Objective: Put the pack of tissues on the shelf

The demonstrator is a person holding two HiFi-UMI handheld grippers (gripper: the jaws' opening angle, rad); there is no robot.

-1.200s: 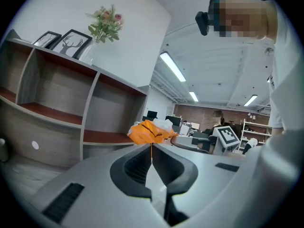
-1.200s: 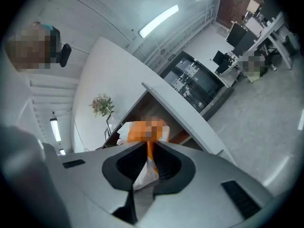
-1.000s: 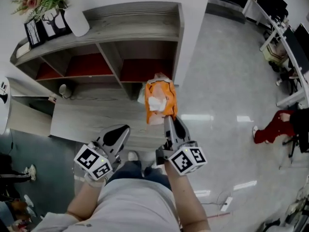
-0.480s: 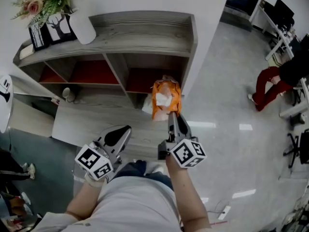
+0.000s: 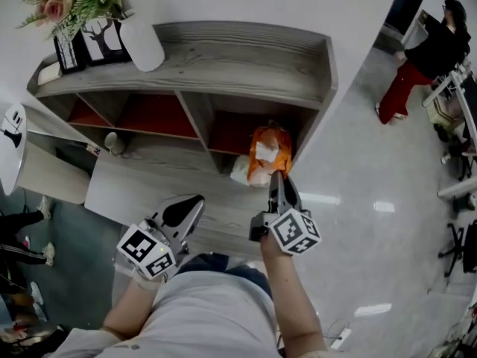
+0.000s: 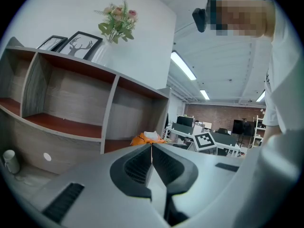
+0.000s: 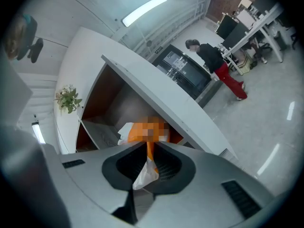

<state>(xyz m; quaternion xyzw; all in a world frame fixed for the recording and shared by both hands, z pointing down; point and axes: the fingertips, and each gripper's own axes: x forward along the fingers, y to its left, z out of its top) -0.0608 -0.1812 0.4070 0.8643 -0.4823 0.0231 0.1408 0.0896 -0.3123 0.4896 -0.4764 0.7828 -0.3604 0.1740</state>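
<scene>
Orange wrapping pinched by its edge: that is how we hold the pack of tissues (image 5: 270, 151). The right gripper (image 5: 276, 176) has its jaws squeezed nearly together on the thin seam of the wrapper, and the bulk of the pack hangs just beyond the tips. The right gripper view shows the same, with the pack (image 7: 145, 129) standing out past the jaws and a white flap of wrapper trailing back between them.

Over the last second we have carried the pack forward. It was out over the low ledge in front of the shelf (image 5: 246, 51); now it sits at the mouth of the open compartment (image 5: 242, 131) straight ahead of the right gripper. Something white and crumpled (image 5: 240, 171) lies just left of the tips, below the pack; we cannot tell what it is.

The left gripper (image 5: 192, 201) hangs back, well to the left of the right one, its jaws closed on nothing.

We judge the carry nearly done. What remains is to push the pack inside, lower it onto the red floor, and let go.
</scene>
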